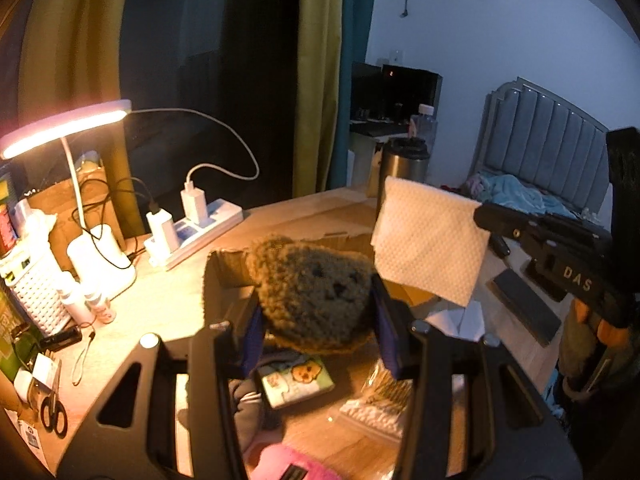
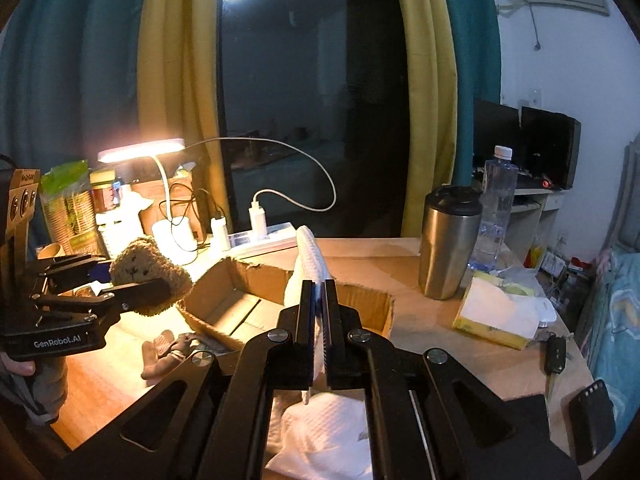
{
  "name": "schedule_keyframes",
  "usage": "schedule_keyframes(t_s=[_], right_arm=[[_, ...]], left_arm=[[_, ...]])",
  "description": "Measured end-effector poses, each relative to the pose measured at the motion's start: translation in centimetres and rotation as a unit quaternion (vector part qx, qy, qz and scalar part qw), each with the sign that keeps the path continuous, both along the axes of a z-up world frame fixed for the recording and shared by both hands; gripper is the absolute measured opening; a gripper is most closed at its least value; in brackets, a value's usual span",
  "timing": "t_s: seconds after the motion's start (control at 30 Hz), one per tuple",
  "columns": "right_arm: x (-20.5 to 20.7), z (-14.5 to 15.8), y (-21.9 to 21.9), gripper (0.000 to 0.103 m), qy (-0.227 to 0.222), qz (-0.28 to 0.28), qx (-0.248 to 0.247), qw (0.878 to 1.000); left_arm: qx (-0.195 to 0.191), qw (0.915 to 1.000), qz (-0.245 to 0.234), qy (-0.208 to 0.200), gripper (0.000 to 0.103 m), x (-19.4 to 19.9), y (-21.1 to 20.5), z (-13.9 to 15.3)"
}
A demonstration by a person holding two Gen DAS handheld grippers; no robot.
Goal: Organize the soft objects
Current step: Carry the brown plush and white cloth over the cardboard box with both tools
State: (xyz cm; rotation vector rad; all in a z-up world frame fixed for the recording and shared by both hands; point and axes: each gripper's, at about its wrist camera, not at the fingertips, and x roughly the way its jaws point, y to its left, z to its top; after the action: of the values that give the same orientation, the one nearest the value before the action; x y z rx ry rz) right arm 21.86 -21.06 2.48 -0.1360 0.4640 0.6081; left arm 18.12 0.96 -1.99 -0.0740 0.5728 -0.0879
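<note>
- The right gripper (image 2: 319, 292) sits closest, its two black fingers pressed together on a white textured cloth (image 2: 310, 264), which stands up above the tips and hangs down in folds below them.
- The left gripper (image 1: 316, 312) pinches a brown fuzzy plush toy (image 1: 312, 292) between its blue-lined fingers, holding it in the air over the desk; its body reads "GenRobot.AI" in the right wrist view.
- In the left wrist view the right gripper's side carries the letters "DAS".
- Under both, an open cardboard box (image 2: 256, 280) lies on the wooden desk (image 2: 460, 340), with a brownish glove (image 2: 164, 354) just beside its near corner.
- To the right stand a steel tumbler (image 2: 450, 240), a clear water bottle (image 2: 494, 208) and a yellow tissue pack (image 2: 494, 316).
- Farther back, a lit desk lamp (image 2: 142, 152) glows over a white power strip (image 2: 264, 242) with chargers plugged in.
</note>
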Motion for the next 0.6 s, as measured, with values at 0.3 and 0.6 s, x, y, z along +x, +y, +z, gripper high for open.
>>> schedule_keyframes(t_s=[0.3, 0.6], right_arm=[[2.8, -0.9, -0.3, 0.003, 0.008, 0.005, 0.003, 1.0], [5.9, -3.2, -0.6, 0.003, 0.038, 0.002, 0.015, 0.999]], left_arm=[[-0.003, 0.9997, -0.003, 0.023, 0.048, 3.4, -1.3, -1.5], [-0.006, 0.9984, -0.005, 0.055, 0.048, 6.7, -2.5, -3.5]])
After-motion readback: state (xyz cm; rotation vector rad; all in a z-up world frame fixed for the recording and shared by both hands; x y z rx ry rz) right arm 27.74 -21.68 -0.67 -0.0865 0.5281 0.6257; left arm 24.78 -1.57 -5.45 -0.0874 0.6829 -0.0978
